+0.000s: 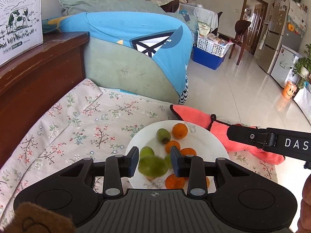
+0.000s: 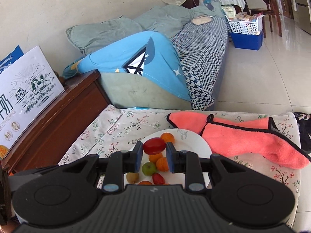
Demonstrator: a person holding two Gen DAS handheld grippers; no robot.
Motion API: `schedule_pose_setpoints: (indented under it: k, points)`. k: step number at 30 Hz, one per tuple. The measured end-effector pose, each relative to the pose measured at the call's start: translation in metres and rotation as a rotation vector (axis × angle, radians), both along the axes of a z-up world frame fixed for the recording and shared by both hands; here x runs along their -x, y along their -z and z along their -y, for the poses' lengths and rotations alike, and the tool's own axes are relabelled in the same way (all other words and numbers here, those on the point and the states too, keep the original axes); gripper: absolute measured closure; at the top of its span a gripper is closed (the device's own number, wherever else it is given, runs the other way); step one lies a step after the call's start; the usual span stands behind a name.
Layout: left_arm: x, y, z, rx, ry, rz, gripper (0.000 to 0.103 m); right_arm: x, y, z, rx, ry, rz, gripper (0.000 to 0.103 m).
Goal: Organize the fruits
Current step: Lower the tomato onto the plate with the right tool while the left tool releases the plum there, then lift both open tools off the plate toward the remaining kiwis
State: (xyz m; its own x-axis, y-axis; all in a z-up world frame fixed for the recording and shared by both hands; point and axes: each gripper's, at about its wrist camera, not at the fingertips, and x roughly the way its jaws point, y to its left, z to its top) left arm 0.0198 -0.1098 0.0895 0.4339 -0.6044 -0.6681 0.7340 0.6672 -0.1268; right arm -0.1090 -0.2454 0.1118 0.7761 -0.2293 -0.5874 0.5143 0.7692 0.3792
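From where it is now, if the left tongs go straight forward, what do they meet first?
Most likely the green kiwi between the fingers of the left tongs, then the white plate under it. The kiwi is blurred, so depth and contact are unclear.

Green kiwi (image 1: 153,167) between the left claw (image 1: 155,161) pads is motion-blurred; contact with the pads can't be judged. Plate (image 1: 204,143) near rim hidden behind the claw body in both views. An orange (image 1: 174,181) is partly covered by the right pad. Right wrist view: an orange (image 2: 145,183) at the plate's (image 2: 194,139) near edge is mostly hidden. Milk carton (image 1: 17,19) is cut by the frame edge. Small fruit (image 2: 132,177), type unclear.
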Motion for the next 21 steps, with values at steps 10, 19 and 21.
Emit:
schedule_pose_setpoints:
  k: [10, 19, 21]
  points:
    - [-0.015, 0.017, 0.018, 0.005, -0.059, -0.079, 0.071, -0.009, 0.033, 0.014, -0.153, 0.061, -0.071, 0.077]
    - [-0.024, 0.02, 0.01, 0.032, -0.075, -0.139, 0.069, -0.016, 0.051, 0.019, -0.235, 0.086, -0.105, 0.073]
    - [-0.024, 0.018, 0.007, 0.036, -0.073, -0.145, 0.068, -0.016, 0.054, 0.021, -0.253, 0.098, -0.106, 0.071]
